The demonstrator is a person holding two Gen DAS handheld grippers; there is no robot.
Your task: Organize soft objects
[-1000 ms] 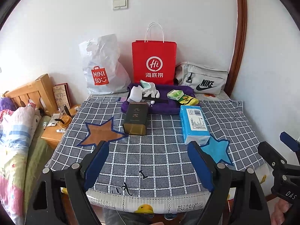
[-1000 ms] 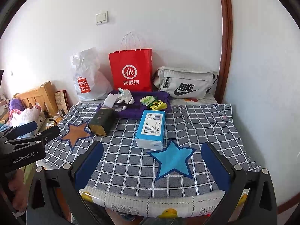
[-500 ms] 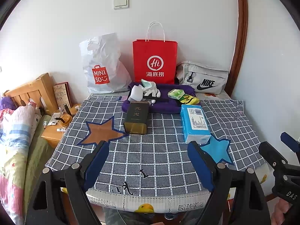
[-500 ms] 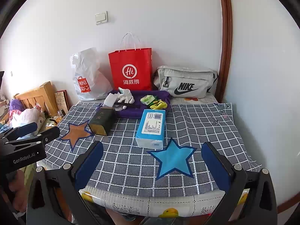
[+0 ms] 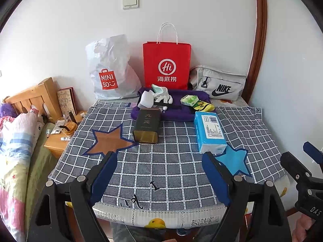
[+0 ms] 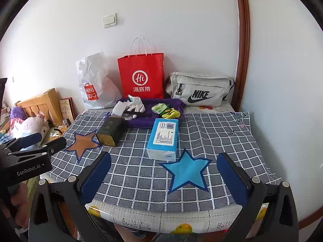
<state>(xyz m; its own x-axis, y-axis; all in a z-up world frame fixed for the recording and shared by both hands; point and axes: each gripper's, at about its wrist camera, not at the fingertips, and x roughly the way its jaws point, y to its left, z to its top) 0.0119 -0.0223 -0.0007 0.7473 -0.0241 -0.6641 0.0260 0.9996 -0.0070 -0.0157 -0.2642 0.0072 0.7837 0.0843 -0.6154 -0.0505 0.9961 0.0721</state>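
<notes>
Your left gripper [image 5: 159,173] hangs over the near edge of the checked cloth [image 5: 171,171], jaws spread wide with nothing between them. Ahead lies a dark tin [image 5: 147,125] beside the brown star [image 5: 110,141], and a blue tissue pack [image 5: 210,134] touches the blue star [image 5: 234,160]. Behind them a purple tray [image 5: 181,111] holds white plush [image 5: 161,95] and small packets. Your right gripper [image 5: 302,173] shows at the right edge.

Both wrist views sit low at the near edge of the desk [image 5: 161,173], facing the far wall. The left view looks from further left, taking in the brown star [image 5: 109,141]; the right view centres the blue star [image 6: 186,171]. Shared: checked cloth [image 6: 218,133], red bag [image 5: 166,64], tissue pack [image 6: 164,136]. Each sees the other tool at its frame edge.
</notes>
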